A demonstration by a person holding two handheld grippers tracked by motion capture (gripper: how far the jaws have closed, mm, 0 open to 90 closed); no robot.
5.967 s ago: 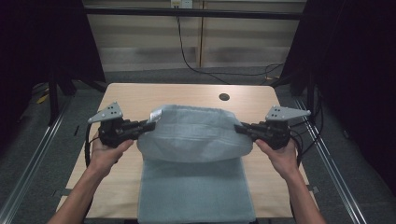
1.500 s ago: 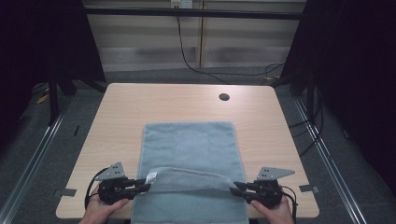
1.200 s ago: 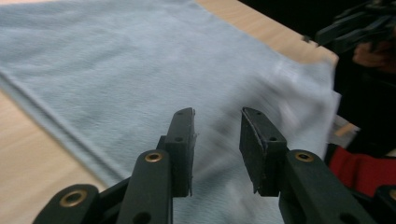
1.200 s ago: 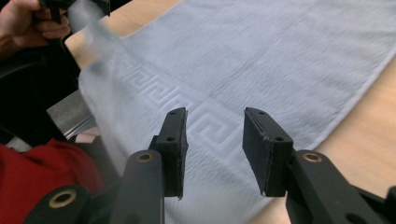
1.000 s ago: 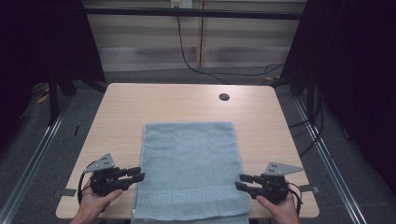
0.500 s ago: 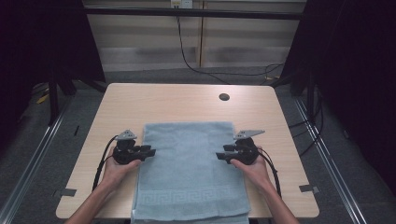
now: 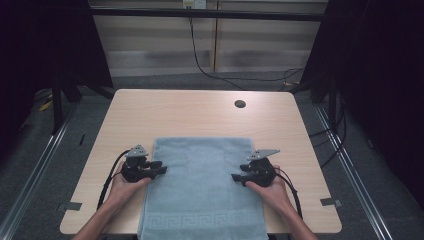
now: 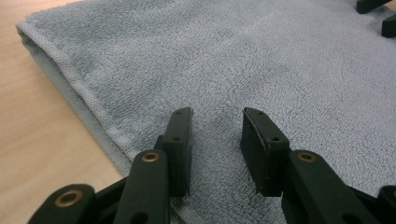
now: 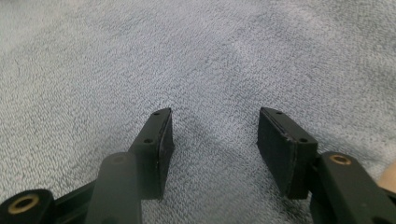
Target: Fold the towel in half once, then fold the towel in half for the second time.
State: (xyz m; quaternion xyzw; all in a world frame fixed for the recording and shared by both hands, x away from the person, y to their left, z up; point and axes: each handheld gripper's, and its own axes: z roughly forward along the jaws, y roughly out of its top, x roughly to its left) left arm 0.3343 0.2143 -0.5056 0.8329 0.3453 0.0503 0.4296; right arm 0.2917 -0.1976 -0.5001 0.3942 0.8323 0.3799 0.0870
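High view is showing a blue towel (image 7: 202, 192) lying flat on the wooden table (image 7: 200, 115), folded over, with its near end hanging a little past the table's near edge. A small dark hole (image 7: 240, 104) is sitting in the table far behind it.

The left tongs (image 7: 159, 167) are resting over the towel's left edge, and the right tongs (image 7: 237, 177) are over its right edge. Both are pointing in toward the middle. Left gripper view is showing the jaws partly open with nothing between them, just above the fuzzy cloth (image 8: 261, 65) near its hem. Right gripper view is showing its jaws open wider, also holding nothing, over the towel (image 9: 196, 56).

The towel is looking soft, floppy and light, so it is likely going to sag and bend when lifted. Pinching the side edges or the corners is looking like the best way to hold it.

Half a second ago both hands were sitting farther up the towel; now they are lying closer to the person.
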